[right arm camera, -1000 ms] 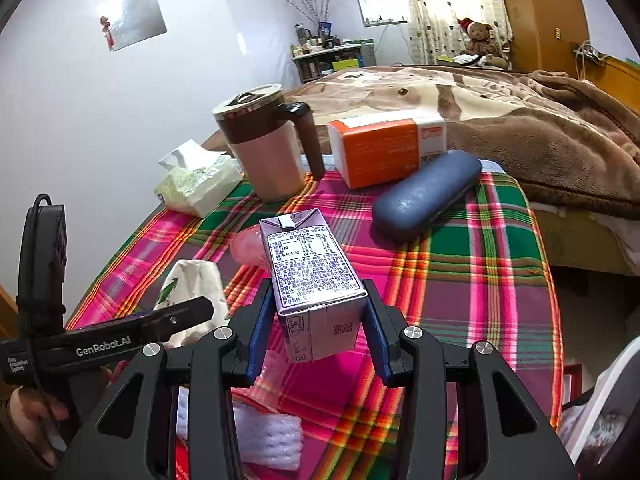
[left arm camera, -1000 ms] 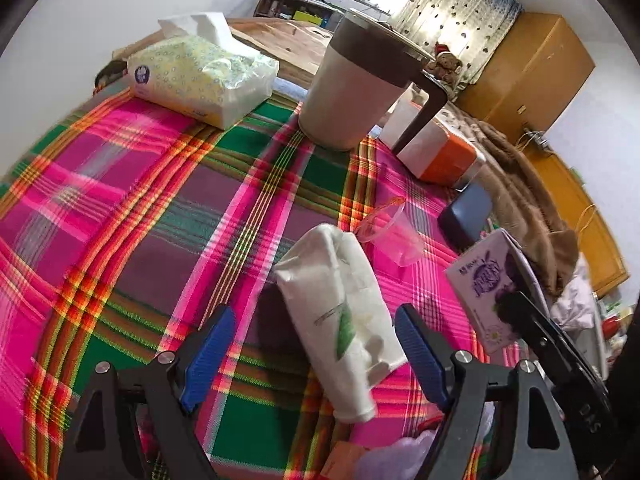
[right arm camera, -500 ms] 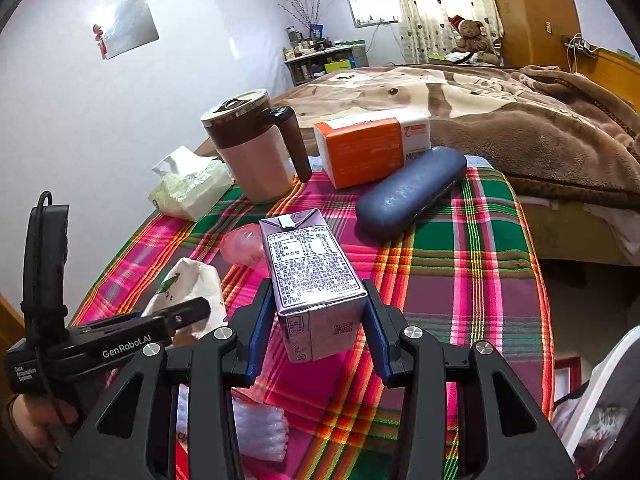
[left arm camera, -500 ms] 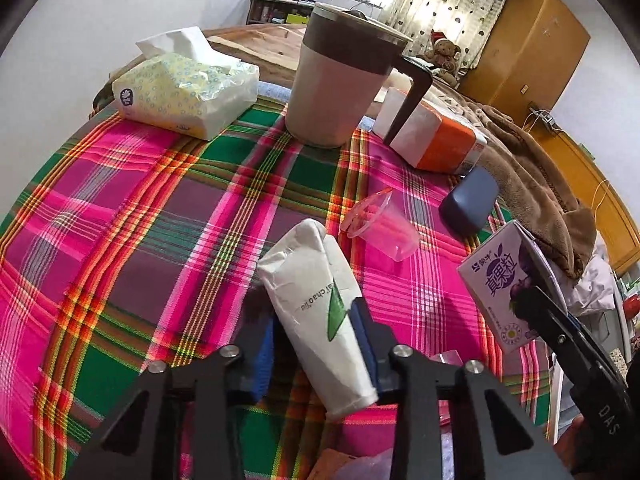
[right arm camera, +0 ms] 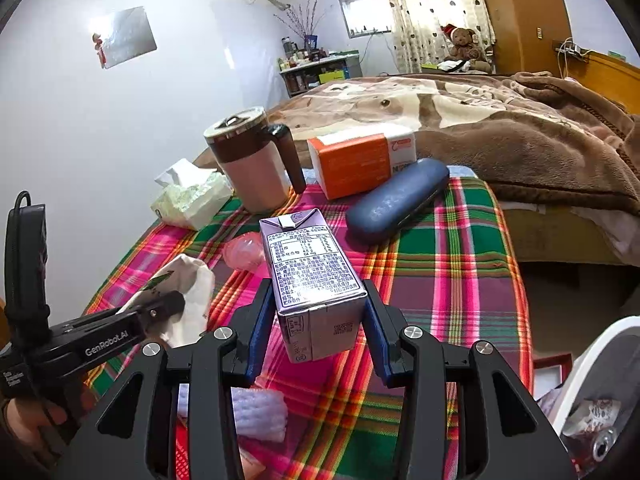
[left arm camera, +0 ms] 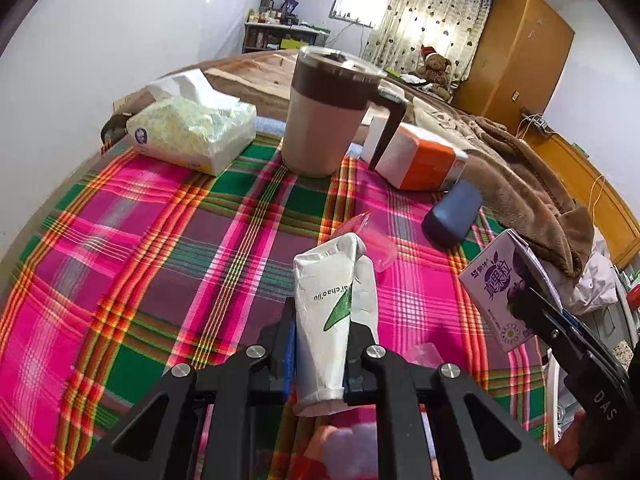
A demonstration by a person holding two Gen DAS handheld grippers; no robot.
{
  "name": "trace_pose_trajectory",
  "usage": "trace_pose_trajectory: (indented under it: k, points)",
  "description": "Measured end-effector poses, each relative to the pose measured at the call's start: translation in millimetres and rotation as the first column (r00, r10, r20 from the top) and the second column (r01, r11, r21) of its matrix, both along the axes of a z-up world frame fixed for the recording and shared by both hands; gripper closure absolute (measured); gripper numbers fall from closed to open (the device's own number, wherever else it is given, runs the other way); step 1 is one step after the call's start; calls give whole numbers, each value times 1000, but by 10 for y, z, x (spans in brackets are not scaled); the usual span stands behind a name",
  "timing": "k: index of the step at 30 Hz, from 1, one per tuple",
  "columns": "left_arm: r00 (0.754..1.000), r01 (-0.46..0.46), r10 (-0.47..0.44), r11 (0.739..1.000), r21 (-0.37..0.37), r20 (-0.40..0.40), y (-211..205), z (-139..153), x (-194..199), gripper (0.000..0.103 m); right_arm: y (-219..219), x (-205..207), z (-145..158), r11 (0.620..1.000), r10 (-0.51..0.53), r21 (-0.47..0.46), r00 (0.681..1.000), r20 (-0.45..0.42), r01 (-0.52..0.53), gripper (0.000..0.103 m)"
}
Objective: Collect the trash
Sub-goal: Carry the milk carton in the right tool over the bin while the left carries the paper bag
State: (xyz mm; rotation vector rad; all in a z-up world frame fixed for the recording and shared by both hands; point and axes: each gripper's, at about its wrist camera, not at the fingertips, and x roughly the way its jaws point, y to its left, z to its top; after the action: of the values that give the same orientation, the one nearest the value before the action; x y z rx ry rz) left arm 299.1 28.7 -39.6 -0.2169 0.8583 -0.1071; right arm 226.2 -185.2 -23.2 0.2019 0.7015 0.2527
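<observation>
Now, from the left wrist camera, the left gripper (left arm camera: 320, 356) has just closed its jaws, and they pinch a crumpled white paper cup (left arm camera: 332, 312) between them, squashed narrow, its rim end hanging near the camera and its crushed end pointing far across the plaid tablecloth (left arm camera: 120, 240). Beyond the cup a clear pink plastic cup (left arm camera: 372, 236) lies on its side, still to be collected. Farther off stand a tissue pack (left arm camera: 192, 136) at far left, a lidded mug (left arm camera: 328, 112) in the middle, an orange-and-white box (left arm camera: 416, 160) and a dark blue glasses case (left arm camera: 452, 216) to its right. At the right edge the purple drink carton (left arm camera: 500, 292) shows in the other tool.

From the right wrist camera, the right gripper (right arm camera: 318, 320) has its jaws part-way apart and clamped on the two sides of that carton (right arm camera: 312, 276), which is carried above the cloth. The left gripper (right arm camera: 168, 304) reaches in from the left with the paper cup (right arm camera: 184, 292) in its tip. A white bin (right arm camera: 592, 360) with scraps inside shows at the near right, below the table's edge.

The step in hand looks like lifting both pieces clear. The flattened cup is slippery and thin, so a firm squeeze and a level carry should keep it from sliding out; the carton likely needs to go first, being nearer the bin.
</observation>
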Motion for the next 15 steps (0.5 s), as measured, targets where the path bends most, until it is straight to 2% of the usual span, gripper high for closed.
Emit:
trace_pose_trajectory:
  k: [15]
  points:
    - [983,58,-69,996,69,171,-291,649,-610,86,-338,-444,290,997,-73,8,994,82,73,59]
